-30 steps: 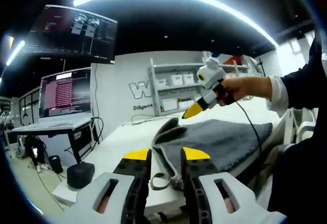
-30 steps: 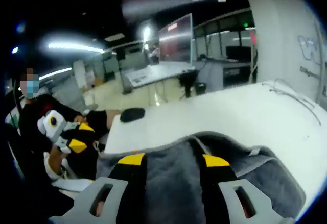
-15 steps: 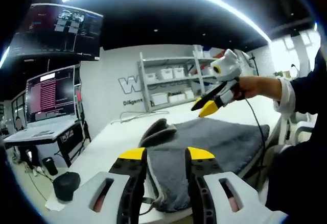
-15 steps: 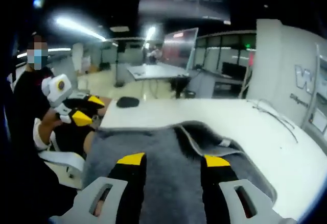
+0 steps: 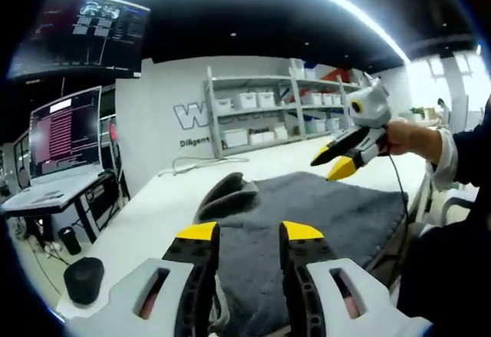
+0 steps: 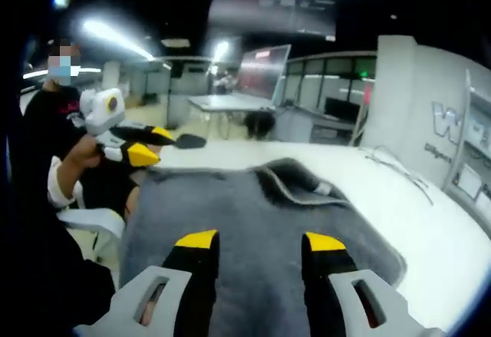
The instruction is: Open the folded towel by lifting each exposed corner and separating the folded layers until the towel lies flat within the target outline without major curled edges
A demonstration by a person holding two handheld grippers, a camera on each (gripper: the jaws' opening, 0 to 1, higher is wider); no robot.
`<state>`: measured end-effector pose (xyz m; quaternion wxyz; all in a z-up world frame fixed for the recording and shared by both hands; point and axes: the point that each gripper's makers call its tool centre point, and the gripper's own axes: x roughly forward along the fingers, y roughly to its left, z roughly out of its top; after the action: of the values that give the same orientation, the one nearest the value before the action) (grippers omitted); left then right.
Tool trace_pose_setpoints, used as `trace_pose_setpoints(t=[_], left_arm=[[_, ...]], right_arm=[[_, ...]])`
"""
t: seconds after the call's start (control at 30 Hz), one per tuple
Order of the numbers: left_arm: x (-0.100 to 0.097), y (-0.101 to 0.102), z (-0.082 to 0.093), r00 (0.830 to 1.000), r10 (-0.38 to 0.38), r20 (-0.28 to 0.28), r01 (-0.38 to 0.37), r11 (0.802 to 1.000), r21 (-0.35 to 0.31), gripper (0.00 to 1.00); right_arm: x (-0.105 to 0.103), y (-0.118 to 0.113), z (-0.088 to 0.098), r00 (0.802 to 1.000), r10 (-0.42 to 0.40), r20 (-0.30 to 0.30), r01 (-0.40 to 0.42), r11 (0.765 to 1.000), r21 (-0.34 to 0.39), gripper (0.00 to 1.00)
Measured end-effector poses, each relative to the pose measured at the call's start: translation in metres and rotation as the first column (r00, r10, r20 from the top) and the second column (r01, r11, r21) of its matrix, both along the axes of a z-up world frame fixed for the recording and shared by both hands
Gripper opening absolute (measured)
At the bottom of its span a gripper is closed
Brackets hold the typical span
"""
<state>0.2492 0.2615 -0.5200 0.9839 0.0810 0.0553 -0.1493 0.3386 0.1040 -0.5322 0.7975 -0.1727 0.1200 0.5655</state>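
Observation:
A grey towel (image 5: 322, 206) lies spread on the white table (image 5: 146, 214). One corner of it stands up in a curled fold (image 5: 228, 191) at the far left. My left gripper (image 5: 249, 233) is open over the towel's near edge, with cloth showing in the gap. The right gripper (image 5: 337, 160), held in a hand, hovers open above the towel's right side. In the right gripper view, my right gripper (image 6: 261, 241) is open above the towel (image 6: 253, 214). The fold (image 6: 291, 180) lies at the far side there. The left gripper (image 6: 149, 143) is open at the left edge.
A black round object (image 5: 83, 279) sits near the table's corner (image 6: 188, 141). A cable (image 5: 184, 166) trails across the far tabletop. Shelves with white bins (image 5: 253, 114) and monitors (image 5: 65, 130) stand behind. A person (image 6: 61, 122) sits on a white chair (image 6: 84, 222).
The towel now lies flatter and more spread out. My left jaws have widened a little. Both views have swung, and each gripper now sits higher over the towel in the other's view.

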Motion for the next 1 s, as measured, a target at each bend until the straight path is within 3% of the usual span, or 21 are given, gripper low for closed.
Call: trace_pose_setpoints(t=[0.2,0.27,0.57,0.8,0.9,1.0], left_arm=[[0.011,-0.003,-0.003,1.0,0.006,-0.023,-0.006,1.0,-0.007,0.26],[0.018,-0.003,-0.005,0.999,0.031,-0.025,-0.03,0.999,0.025,0.25],[0.034,-0.005,-0.023,0.994,0.044,-0.101,-0.04,0.998,0.042,0.22],[0.038,0.003,-0.034,0.986,0.052,-0.159,-0.05,0.999,0.017,0.18],[0.04,0.004,-0.037,0.984,0.058,-0.17,-0.056,0.998,0.013,0.18],[0.044,0.003,-0.034,0.987,0.062,-0.147,-0.058,0.998,0.028,0.16]], right_arm=[[-0.002,-0.017,-0.006,1.0,-0.018,-0.005,0.018,1.0,0.004,0.41],[-0.002,-0.021,-0.007,1.0,-0.022,-0.007,0.022,1.0,0.005,0.4],[-0.006,-0.037,-0.012,1.0,-0.027,-0.005,0.027,1.0,0.005,0.39],[-0.008,-0.05,-0.021,0.999,-0.044,-0.018,0.044,0.999,0.021,0.35],[-0.008,-0.054,-0.022,0.999,-0.047,-0.024,0.047,0.998,0.03,0.34],[-0.009,-0.058,-0.027,0.998,-0.054,-0.034,0.055,0.998,0.027,0.33]])
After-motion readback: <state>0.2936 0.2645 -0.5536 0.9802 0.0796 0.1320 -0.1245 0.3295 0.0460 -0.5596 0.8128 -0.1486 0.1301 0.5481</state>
